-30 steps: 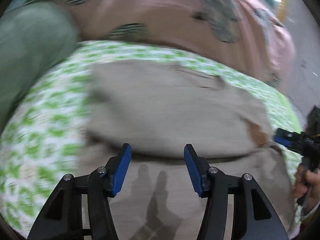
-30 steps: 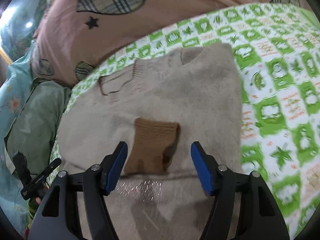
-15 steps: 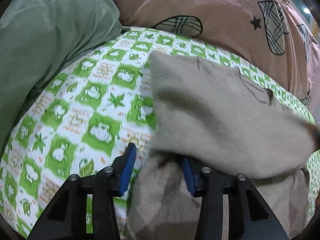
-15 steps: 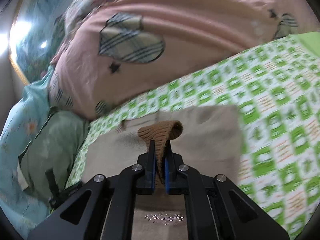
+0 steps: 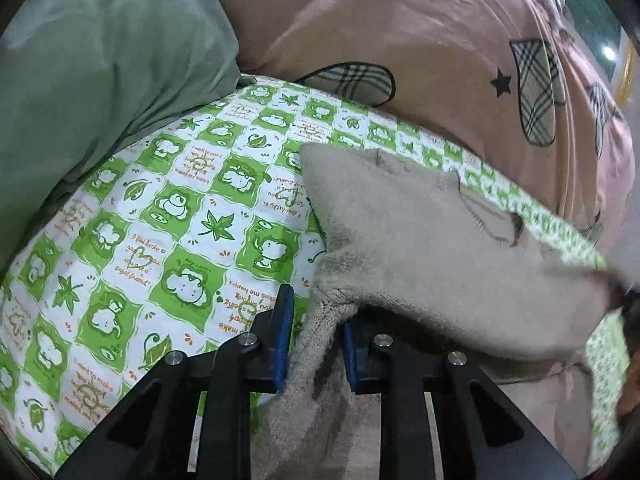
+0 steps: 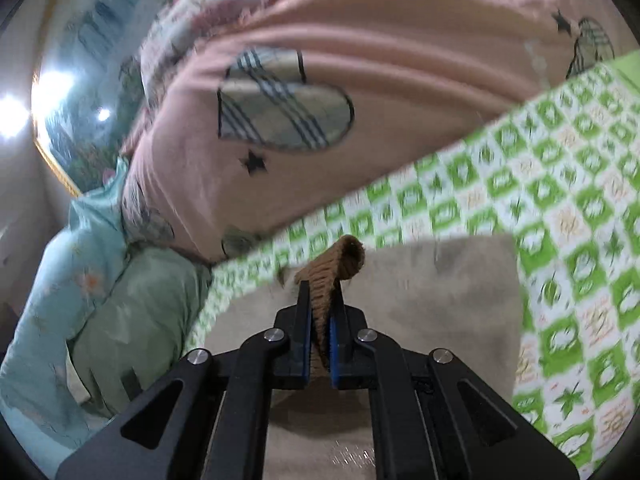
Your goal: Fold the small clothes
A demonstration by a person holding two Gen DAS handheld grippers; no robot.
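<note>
A small beige knit sweater [image 5: 420, 240] lies on a green-and-white checked sheet [image 5: 168, 216]. My left gripper [image 5: 316, 332] is shut on the sweater's left edge, where a sleeve folds over the body. In the right wrist view, my right gripper [image 6: 320, 320] is shut on the brown ribbed cuff [image 6: 336, 264] of a sleeve and holds it raised above the sweater body [image 6: 440, 288]. The rest of that sleeve is hidden behind the fingers.
A pink quilt with plaid patches [image 5: 420, 40] is heaped along the far side of the sheet [image 6: 560, 184]. A green pillow [image 5: 88, 64] sits at the left; it also shows in the right wrist view [image 6: 132, 320] beside a light blue quilt [image 6: 64, 264].
Both grippers were open above the sweater a second ago. The left has closed on the sweater's left edge; the right closed on the brown cuff and has lifted it.
</note>
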